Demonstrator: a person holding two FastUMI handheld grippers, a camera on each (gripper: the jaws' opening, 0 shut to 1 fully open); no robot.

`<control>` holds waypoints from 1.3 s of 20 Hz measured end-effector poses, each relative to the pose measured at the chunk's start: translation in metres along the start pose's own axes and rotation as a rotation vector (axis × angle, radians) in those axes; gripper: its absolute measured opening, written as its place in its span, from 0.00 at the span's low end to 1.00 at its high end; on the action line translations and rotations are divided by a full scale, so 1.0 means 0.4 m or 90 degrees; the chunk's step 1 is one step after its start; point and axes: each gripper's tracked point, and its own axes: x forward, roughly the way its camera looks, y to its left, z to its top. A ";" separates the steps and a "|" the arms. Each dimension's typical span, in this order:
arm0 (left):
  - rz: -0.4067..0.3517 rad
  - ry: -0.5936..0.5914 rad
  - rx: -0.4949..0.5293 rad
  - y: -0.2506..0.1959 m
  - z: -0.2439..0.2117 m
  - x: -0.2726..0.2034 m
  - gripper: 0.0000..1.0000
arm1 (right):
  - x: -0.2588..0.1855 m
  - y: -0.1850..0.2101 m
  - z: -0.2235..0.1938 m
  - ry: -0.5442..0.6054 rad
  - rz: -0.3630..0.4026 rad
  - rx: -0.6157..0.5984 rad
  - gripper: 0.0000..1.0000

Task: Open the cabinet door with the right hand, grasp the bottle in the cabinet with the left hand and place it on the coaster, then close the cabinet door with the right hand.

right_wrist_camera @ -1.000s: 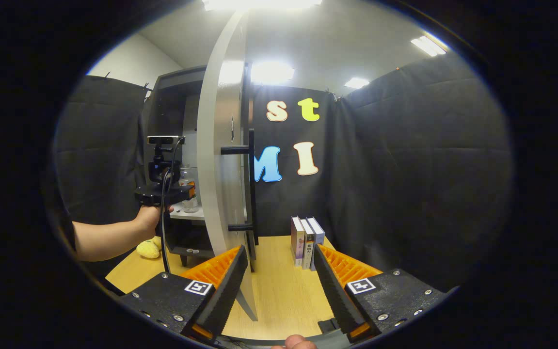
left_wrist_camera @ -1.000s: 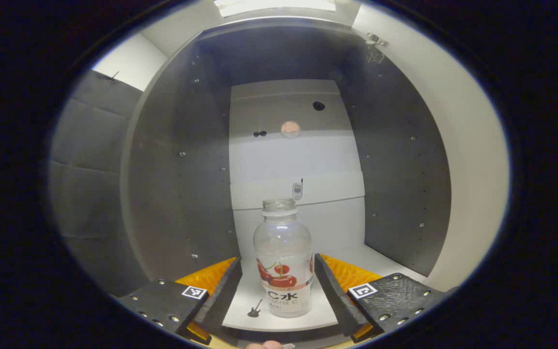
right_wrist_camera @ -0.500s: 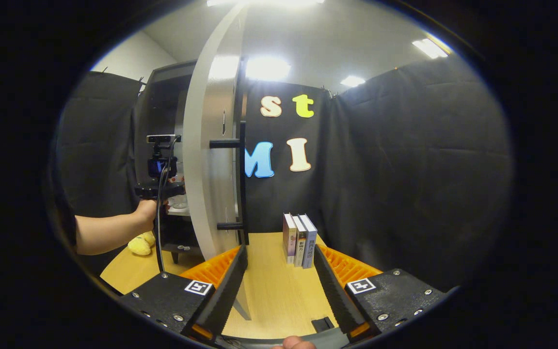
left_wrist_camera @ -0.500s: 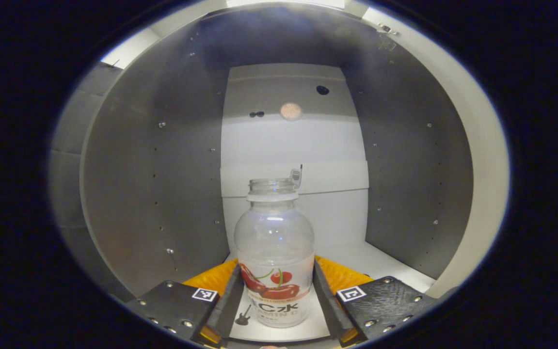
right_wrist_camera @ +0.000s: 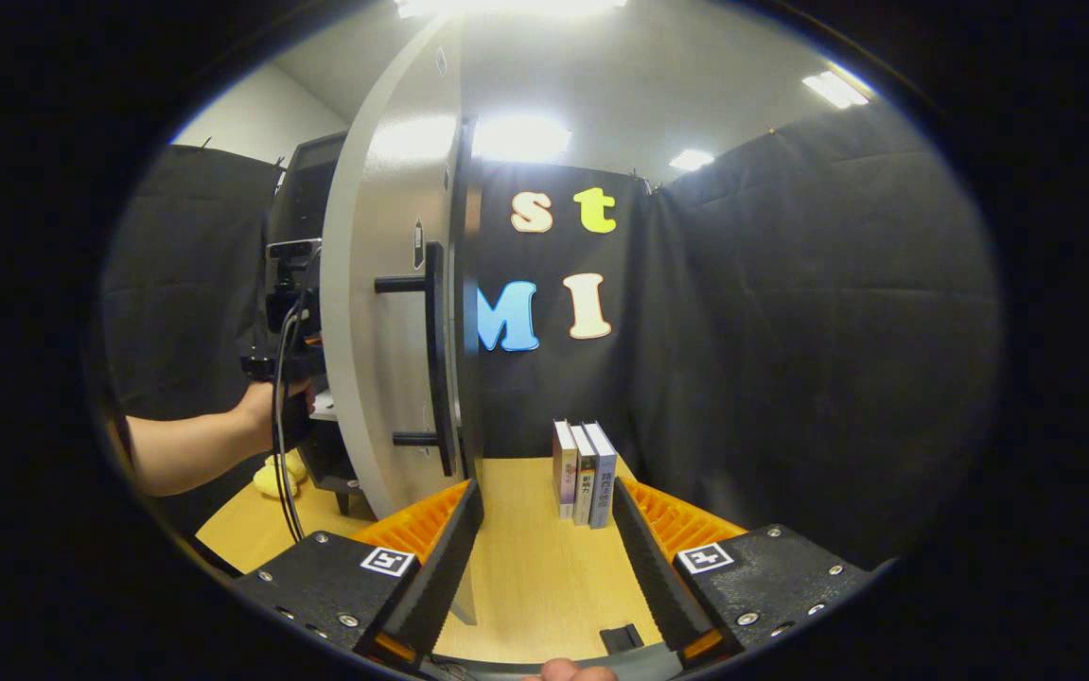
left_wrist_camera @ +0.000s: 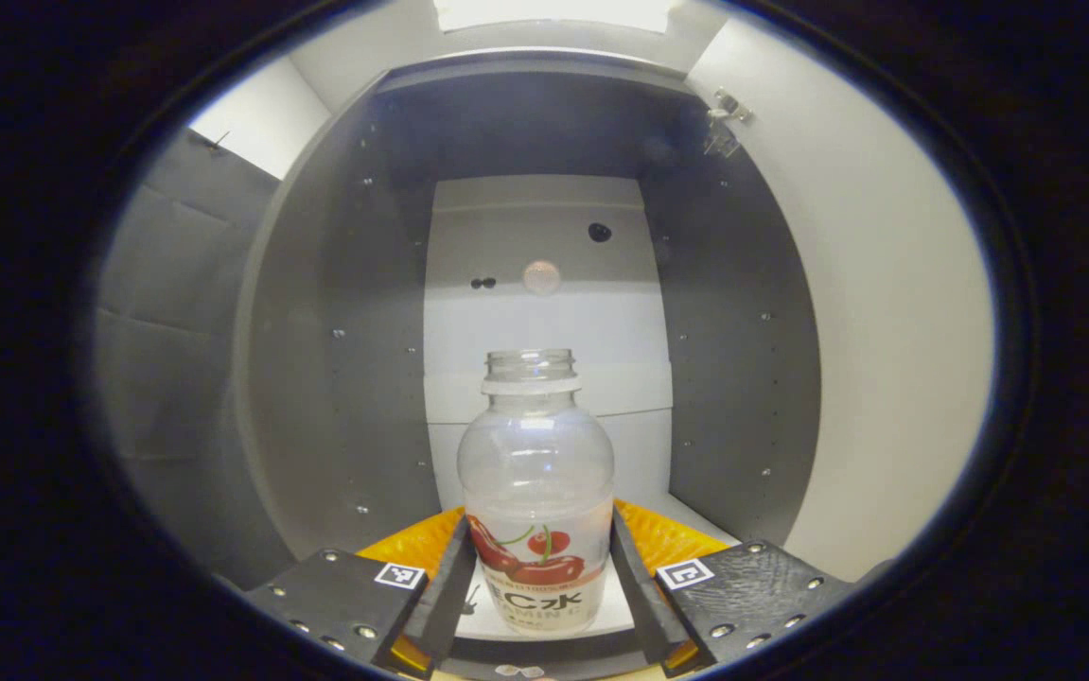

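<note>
The left gripper [left_wrist_camera: 536, 605] has pulled back slightly, its fingers clamped on the clear uncapped plastic bottle [left_wrist_camera: 536, 497] inside the grey cabinet [left_wrist_camera: 336, 312]. The right gripper [right_wrist_camera: 544, 558] hangs spread near the white door [right_wrist_camera: 383, 312].

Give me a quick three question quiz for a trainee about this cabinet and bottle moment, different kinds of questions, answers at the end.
1. True or false: the bottle has its cap on.
2. Which gripper is shut on the bottle? A) left gripper B) right gripper
3. Fill in: on the table, beside the open cabinet door, stand three ____.

Key: 1 false, the neck is open. 2 A; the right gripper is open and holds nothing. 3 books.
</note>
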 end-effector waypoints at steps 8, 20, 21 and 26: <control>0.048 -0.020 0.003 0.010 0.000 0.003 0.72 | 0.011 -0.056 -0.037 0.000 0.050 0.013 0.86; 0.180 0.028 -0.001 0.032 -0.020 0.027 0.74 | 0.019 -0.080 -0.090 0.019 0.066 -0.024 0.84; 0.184 0.033 -0.005 0.033 -0.017 0.021 0.73 | 0.017 -0.082 -0.092 0.021 0.058 -0.028 0.86; 0.178 0.008 0.014 0.033 -0.015 0.020 0.72 | 0.017 -0.083 -0.095 0.022 0.034 -0.042 0.86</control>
